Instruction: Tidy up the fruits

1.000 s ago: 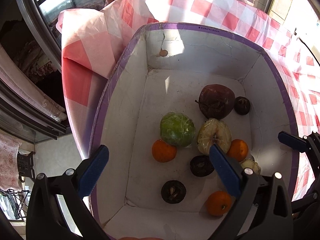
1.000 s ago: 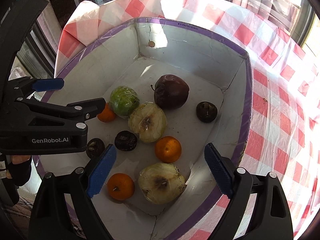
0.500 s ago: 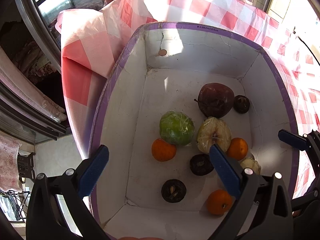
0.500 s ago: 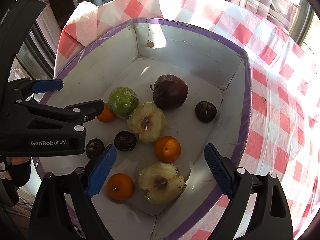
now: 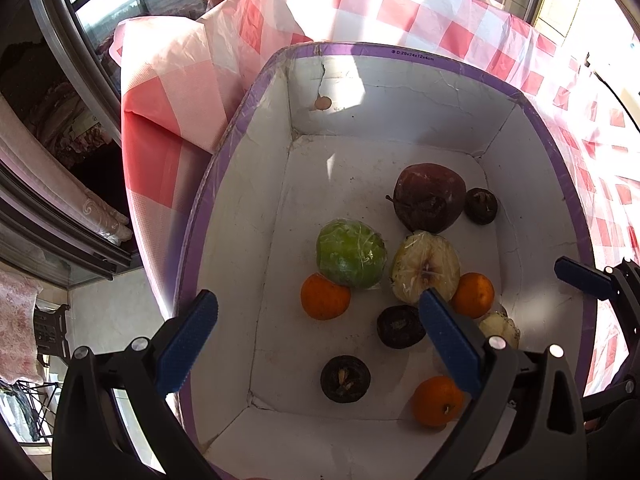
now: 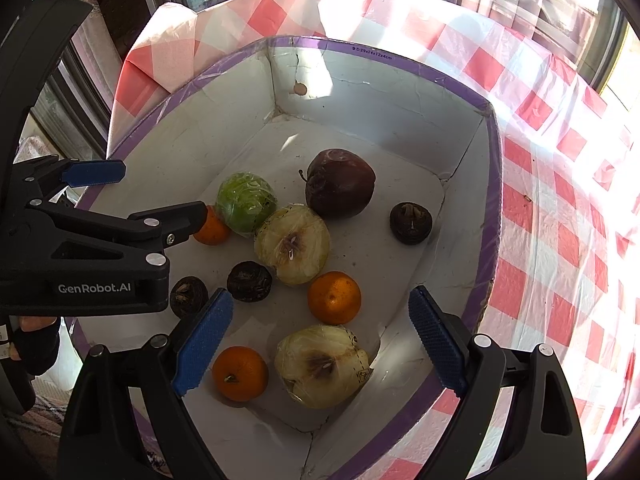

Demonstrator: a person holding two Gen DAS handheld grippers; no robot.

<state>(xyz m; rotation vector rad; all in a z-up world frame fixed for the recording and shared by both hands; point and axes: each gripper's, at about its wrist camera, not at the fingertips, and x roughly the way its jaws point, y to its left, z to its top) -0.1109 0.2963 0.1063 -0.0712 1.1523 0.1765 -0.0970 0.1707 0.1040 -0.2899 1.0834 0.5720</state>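
A white box with a purple rim holds the fruit: a dark red apple, a wrapped green fruit, two wrapped apple halves, three oranges and three small dark fruits. My left gripper is open and empty above the box's near left corner. My right gripper is open and empty above the near right side.
The box sits on a red and white checked cloth. A window and a curtain are to the left, past the table edge. The left gripper's body shows at the left of the right wrist view.
Both grippers have stayed open and almost still above the box. The fruit has not moved.
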